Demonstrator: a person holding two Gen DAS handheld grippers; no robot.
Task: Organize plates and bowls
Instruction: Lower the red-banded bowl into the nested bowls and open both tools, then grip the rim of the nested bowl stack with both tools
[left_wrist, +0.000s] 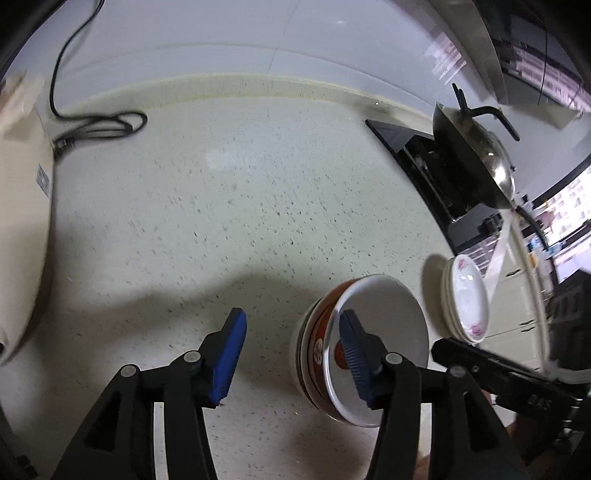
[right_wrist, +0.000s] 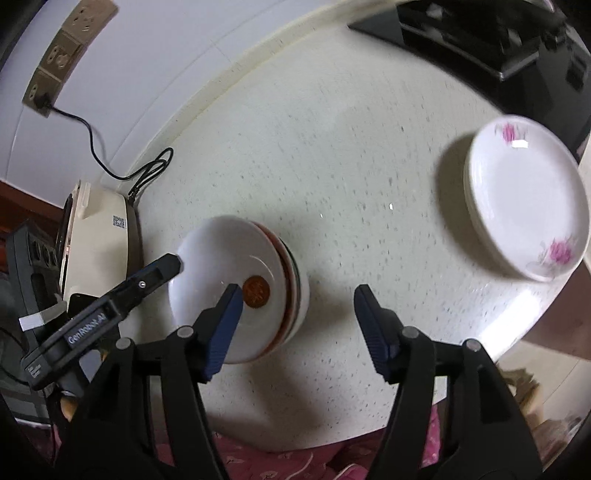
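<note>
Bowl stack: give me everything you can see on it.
The bowl stack stands upright on the speckled counter, left of the plates. The top bowl looks glazed ceramic, white inside with a round red mark at the bottom; the left wrist view shows a red-brown patterned outside wall. The edges of several nested bowls show below. Both grippers are open; neither grips it, and no contact is visible.

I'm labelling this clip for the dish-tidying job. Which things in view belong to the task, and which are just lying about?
Part of the job:
- stack of bowls
- stack of flowered plates

Just lying about:
- cream appliance
- black cable
- wall sockets
- wok
- stove
</note>
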